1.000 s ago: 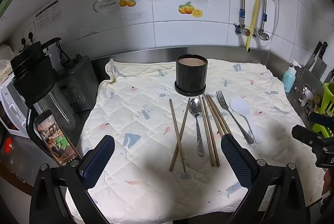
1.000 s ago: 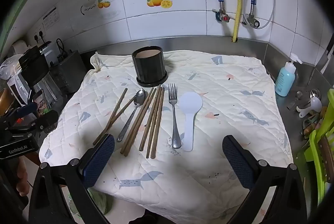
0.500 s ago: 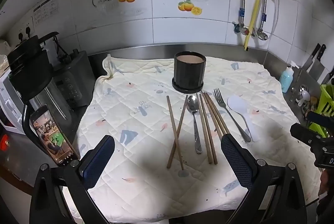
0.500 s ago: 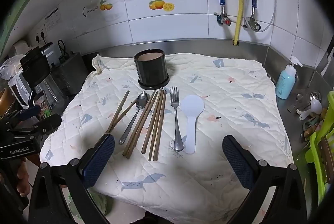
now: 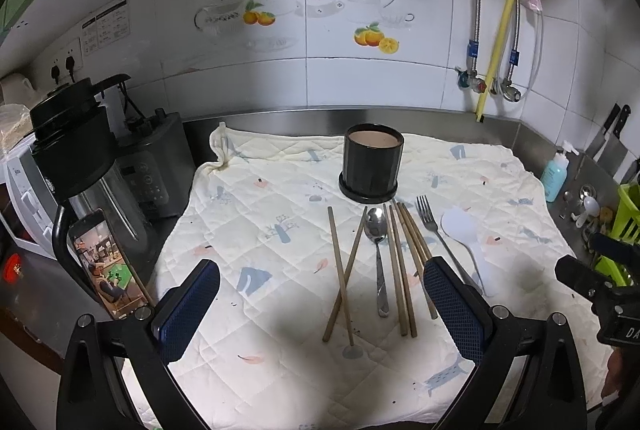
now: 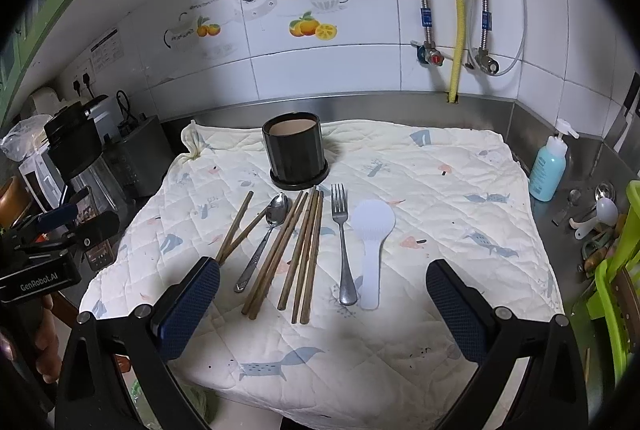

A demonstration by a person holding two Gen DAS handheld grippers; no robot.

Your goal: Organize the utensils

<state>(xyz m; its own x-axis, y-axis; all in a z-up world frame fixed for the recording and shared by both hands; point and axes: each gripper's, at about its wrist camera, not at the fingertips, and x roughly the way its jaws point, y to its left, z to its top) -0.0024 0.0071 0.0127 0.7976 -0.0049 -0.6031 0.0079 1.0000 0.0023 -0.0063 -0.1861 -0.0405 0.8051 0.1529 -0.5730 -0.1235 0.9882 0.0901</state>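
A black round holder (image 5: 372, 166) (image 6: 296, 155) stands empty at the back middle of a quilted cloth (image 5: 280, 230) (image 6: 440, 197). In front of it lie several wooden chopsticks (image 5: 402, 270) (image 6: 304, 254), a metal spoon (image 5: 378, 250) (image 6: 266, 234), a metal fork (image 5: 440, 238) (image 6: 344, 238) and a white rice paddle (image 5: 468, 242) (image 6: 372, 246). My left gripper (image 5: 320, 306) hovers open over the cloth's near edge, short of the chopsticks. My right gripper (image 6: 320, 306) is open too, near the front edge, nothing between its fingers.
A blender (image 5: 76, 165) and a phone on a stand (image 5: 108, 266) sit left of the cloth. A blue soap bottle (image 6: 548, 165), small ladles and a green rack (image 6: 624, 270) are at the right. Pipes and a yellow hose (image 6: 458, 1) run down the tiled wall.
Both grippers have drawn back and risen slightly, so the cloth and utensils look a little farther away. Nothing on the cloth has moved.
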